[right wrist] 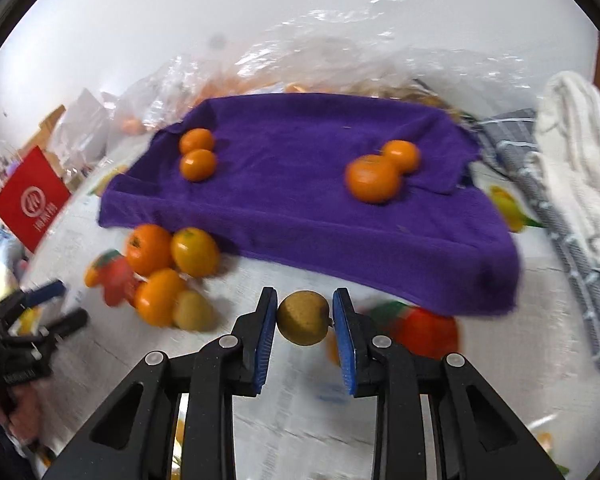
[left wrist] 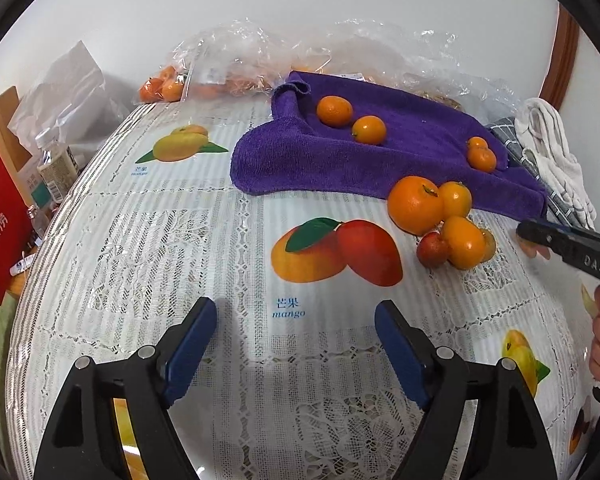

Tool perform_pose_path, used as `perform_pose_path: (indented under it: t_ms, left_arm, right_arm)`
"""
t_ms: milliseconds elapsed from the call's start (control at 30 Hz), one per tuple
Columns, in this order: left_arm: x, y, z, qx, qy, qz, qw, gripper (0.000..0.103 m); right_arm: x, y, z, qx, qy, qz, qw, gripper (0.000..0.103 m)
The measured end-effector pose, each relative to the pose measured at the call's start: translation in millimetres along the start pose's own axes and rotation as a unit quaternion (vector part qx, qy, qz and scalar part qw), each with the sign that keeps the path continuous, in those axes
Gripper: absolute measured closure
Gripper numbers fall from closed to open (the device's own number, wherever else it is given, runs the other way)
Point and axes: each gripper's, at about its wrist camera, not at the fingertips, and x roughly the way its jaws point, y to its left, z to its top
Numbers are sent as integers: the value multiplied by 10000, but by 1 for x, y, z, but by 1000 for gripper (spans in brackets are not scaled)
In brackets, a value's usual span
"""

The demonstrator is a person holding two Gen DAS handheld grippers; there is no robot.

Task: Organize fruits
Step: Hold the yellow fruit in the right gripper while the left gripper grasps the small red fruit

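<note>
At twelve o'clock beyond the right gripper, whose jaws grasp a yellow-brown fruit, lies the purple towel; the left gripper idles, jaws released.

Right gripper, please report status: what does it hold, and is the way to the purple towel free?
Right gripper shut on brownish-yellow fruit. Left gripper open, empty. Purple towel ahead, four oranges on it, middle bare. Nothing in the way.
</note>
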Motion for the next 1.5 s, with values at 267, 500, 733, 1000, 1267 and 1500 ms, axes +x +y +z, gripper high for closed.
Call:
perform_pose_path:
  t_ms: [267,500,733,1000,1267,1500]
  left_arm:
    - [1,-5,0,125,46,161,9998,23]
    - [-1,-1,-1,36,3,59,10000,23]
    - [-1,-4,-2,94,30,205,9997,23]
    - [-3,-1,-2,65,3,218,9997,23]
    - [-4,-30,13,257,21,-130,9996,26]
    - [13,-57,22,468,138,-274,9984,35]
  right_arm:
    - [7,-6,-16,-32,30,-16,10000,74]
    - [3,-7,-19,-55,-36,16,10000,75]
    - [-6,-18,-25,160,-117,135,9997,75]
    - [-18,-26,-31,243,-210,68,9995,75]
    - [-30,-34,-37,250,-277,-99,9993,75]
    - [-39,-42,-47,184,-286,-289,9990,75]
